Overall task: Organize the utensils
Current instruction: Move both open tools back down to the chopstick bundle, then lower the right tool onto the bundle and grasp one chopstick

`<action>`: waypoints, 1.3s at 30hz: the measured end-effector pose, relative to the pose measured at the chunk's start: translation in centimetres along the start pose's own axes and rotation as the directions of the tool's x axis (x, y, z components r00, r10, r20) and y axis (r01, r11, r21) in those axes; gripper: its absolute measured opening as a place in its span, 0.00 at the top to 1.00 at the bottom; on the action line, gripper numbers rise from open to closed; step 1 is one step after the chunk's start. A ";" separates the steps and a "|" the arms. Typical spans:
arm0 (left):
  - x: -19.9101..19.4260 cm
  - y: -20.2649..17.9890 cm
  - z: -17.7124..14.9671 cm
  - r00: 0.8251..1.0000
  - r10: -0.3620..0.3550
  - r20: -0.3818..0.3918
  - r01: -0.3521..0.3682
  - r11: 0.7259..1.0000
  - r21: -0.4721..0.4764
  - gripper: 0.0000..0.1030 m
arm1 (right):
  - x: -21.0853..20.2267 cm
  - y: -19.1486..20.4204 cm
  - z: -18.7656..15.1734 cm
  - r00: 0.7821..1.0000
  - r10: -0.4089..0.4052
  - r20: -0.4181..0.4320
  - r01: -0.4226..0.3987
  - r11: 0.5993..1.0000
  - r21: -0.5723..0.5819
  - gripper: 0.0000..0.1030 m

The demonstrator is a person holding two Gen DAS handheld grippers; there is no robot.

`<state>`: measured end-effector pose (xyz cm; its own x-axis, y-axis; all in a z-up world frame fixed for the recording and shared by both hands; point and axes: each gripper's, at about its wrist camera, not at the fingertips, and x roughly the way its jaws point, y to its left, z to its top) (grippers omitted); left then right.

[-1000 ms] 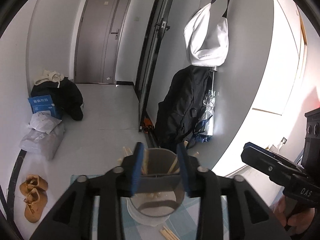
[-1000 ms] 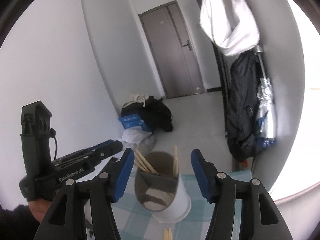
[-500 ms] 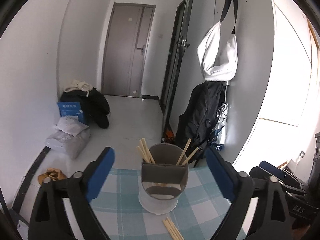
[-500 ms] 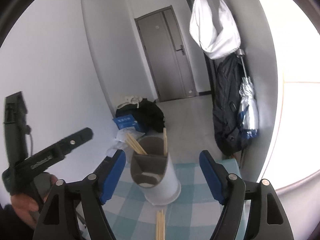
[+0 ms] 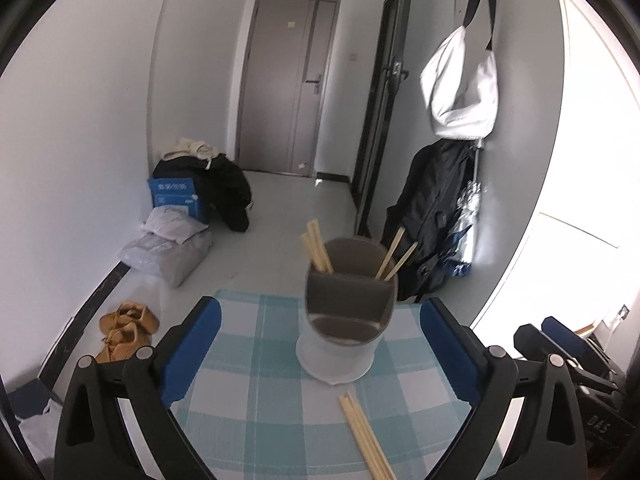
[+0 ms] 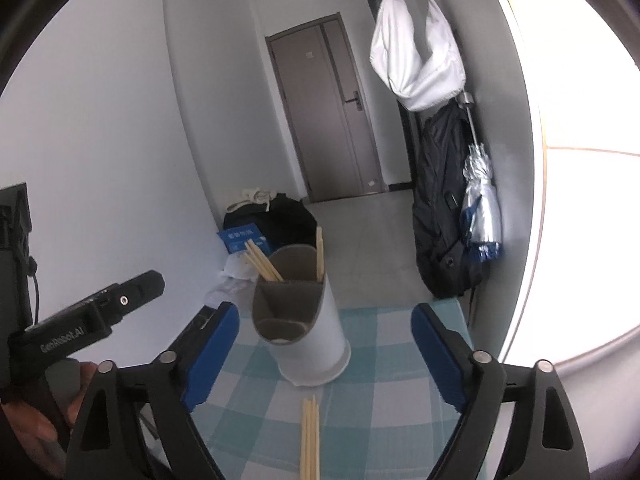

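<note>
While apart, chopsticks (image 5: 366,438) before holder (image 5: 348,312)

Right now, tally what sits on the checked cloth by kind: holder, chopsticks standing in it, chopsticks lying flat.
Utensil holder: 1
Chopsticks standing in the holder: 4
Chopsticks lying on the cloth: 2
Total: 7

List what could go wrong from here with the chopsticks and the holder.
1. The loose chopsticks lie close against the utensil holder; reaching for them could knock the tall holder over.
2. They lie flat on the checked cloth, so the open right gripper may snag fabric or lift only one.
</note>
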<state>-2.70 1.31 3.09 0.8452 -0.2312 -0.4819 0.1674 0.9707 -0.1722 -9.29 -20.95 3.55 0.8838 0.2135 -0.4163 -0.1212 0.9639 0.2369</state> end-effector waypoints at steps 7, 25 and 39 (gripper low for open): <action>1.7 0.7 -2.4 0.999 0.028 -0.029 -0.029 0.999 -0.015 0.06 | 1.7 -1.2 -2.8 0.994 0.007 -0.109 -0.004 1.000 0.027 0.13; 4.2 2.0 -5.7 0.988 0.025 -0.152 -0.029 0.999 -0.026 0.06 | 8.7 -3.4 -8.3 0.871 -0.058 -0.488 0.065 0.998 -0.001 0.18; 6.0 6.4 -6.5 0.955 0.115 -0.273 -0.151 0.982 -0.115 0.06 | 14.5 0.3 -10.5 0.781 -0.094 -0.618 -0.039 0.979 -0.200 0.40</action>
<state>0.20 5.72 -6.48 0.6881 -0.1272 -0.7144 -0.0214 0.9805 -0.1952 -1.26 -15.91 -11.67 0.4223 0.1738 -0.8896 -0.2437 0.9671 0.0732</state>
